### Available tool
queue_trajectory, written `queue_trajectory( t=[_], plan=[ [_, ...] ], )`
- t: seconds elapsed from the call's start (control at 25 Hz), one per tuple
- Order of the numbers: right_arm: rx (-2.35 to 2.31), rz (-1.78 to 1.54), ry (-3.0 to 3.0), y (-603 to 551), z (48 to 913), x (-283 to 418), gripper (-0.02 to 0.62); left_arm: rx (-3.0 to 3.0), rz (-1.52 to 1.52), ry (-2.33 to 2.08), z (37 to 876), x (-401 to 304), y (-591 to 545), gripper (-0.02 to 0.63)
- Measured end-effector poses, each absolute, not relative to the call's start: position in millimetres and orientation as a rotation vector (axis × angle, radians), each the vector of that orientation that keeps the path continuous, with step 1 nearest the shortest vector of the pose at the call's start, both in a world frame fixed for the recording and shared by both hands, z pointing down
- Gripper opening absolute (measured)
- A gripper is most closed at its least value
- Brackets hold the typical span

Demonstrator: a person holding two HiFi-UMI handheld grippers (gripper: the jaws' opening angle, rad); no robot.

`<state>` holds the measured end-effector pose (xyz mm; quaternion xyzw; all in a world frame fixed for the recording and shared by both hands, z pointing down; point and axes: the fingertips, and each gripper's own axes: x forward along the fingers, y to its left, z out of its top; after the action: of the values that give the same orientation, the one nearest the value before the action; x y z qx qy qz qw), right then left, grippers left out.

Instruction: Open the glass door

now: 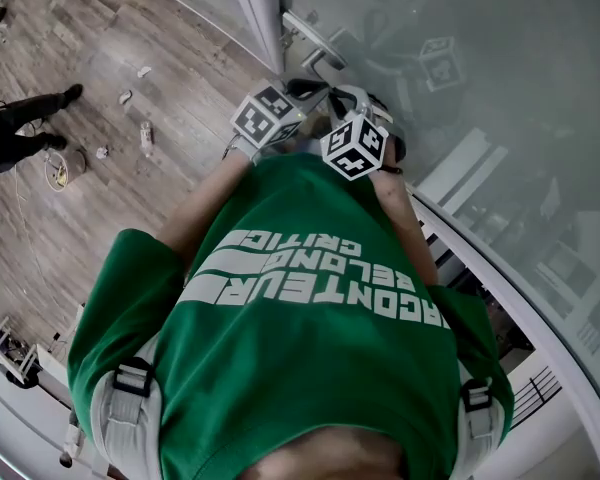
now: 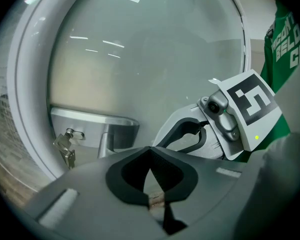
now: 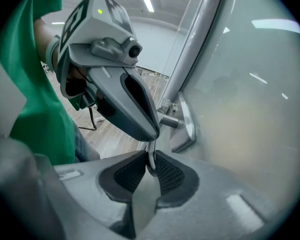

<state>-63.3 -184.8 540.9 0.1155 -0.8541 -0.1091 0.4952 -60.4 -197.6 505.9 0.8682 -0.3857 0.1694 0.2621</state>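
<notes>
The glass door [image 1: 460, 58] fills the upper right of the head view, with its metal handle [image 1: 315, 43] at top centre. In the left gripper view a key [image 2: 65, 146] sits under the handle at lower left. The right hand-held gripper [image 3: 151, 154] is clamped on a thin metal strip [image 3: 150, 165] — where the strip leads is hidden. The left hand-held gripper [image 2: 150, 149] is closed and empty, just beside the right one. Wooden floor [image 1: 100, 118] lies at upper left.
</notes>
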Motion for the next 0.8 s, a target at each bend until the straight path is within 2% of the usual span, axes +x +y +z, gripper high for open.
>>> queue_trajectory(
  t=[0.8],
  plan=[
    [0.33,-0.162,-2.099,-192.3,572.2,-71.3,0.048,2.277,0.522,-1.042,523.1,-64.4,-204.5,0.014]
  ],
)
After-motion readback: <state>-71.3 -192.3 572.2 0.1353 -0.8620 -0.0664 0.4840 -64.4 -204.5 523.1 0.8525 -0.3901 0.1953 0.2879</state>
